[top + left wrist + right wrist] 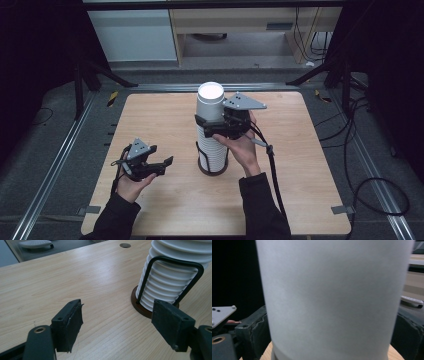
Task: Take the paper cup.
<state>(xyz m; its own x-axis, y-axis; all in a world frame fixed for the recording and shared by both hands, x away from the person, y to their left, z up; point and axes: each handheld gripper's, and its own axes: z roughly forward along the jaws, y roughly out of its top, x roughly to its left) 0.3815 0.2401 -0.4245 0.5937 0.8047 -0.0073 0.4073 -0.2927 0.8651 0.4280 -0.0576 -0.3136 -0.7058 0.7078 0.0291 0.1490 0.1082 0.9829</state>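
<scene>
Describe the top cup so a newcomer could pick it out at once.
On the wooden table, near its middle, a stack of white paper cups stands in a black wire holder. The top cup sits highest, its open mouth showing, with the right gripper around its smooth wall.

A: Where is the stack of cups (212, 145)?

B: It stands in a wire holder (172, 267) on a round base, near the middle of the bench (165, 210).

A: What sits on top?

B: The top cup (210, 102). The right gripper (216, 126) is at it, one finger on each side.

A: And the left gripper (162, 167)?

B: It is to the left of the stack, well apart, above the bench.
</scene>
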